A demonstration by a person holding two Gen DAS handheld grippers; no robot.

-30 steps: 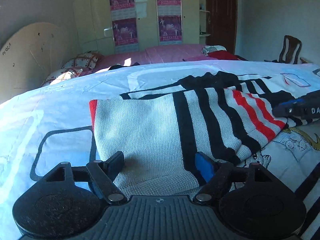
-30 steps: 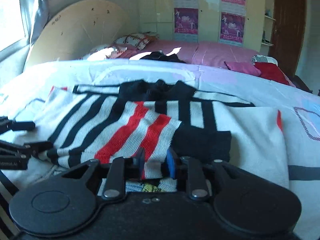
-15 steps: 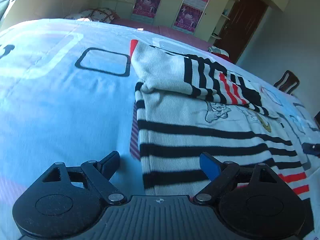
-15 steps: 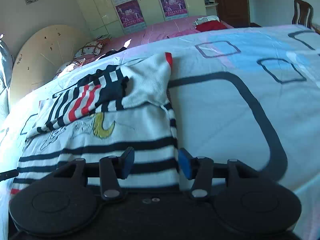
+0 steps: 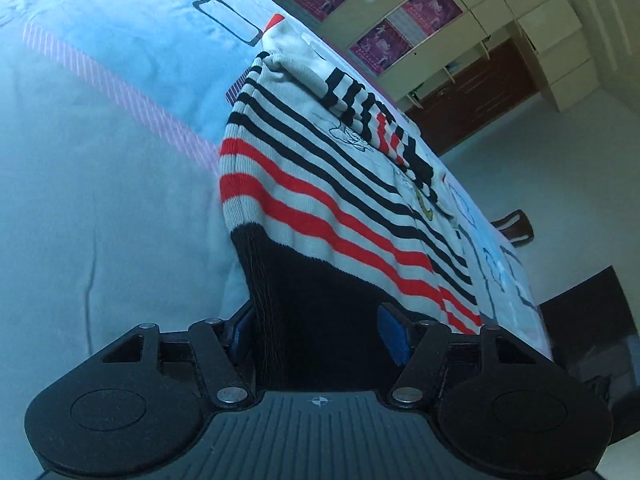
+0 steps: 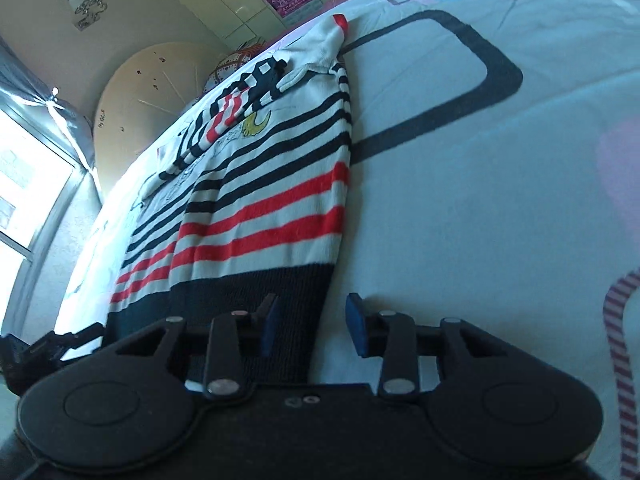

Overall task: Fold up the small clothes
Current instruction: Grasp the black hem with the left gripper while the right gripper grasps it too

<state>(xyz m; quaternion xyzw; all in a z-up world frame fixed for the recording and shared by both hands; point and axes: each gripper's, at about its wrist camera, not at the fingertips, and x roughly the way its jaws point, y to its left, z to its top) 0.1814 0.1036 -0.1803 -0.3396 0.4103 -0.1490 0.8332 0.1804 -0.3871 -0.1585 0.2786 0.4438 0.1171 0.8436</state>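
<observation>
A small knitted sweater, white with black and red stripes and a dark hem, lies flat on the bed, its sleeves folded across the chest at the far end. My left gripper is open, its jaws either side of the hem's left corner. In the right wrist view the sweater lies ahead. My right gripper is open around the hem's right corner. The left gripper shows at the lower left of that view.
The bed has a pale blue sheet with dark rounded rectangles. Cupboards with purple posters line the far wall. A round board leans near a bright window. A chair stands beyond the bed.
Both grippers have left the folded sleeves and dropped back to the sweater's near hem. The right gripper, shut on the sleeve a second ago, now stands open at the hem.
</observation>
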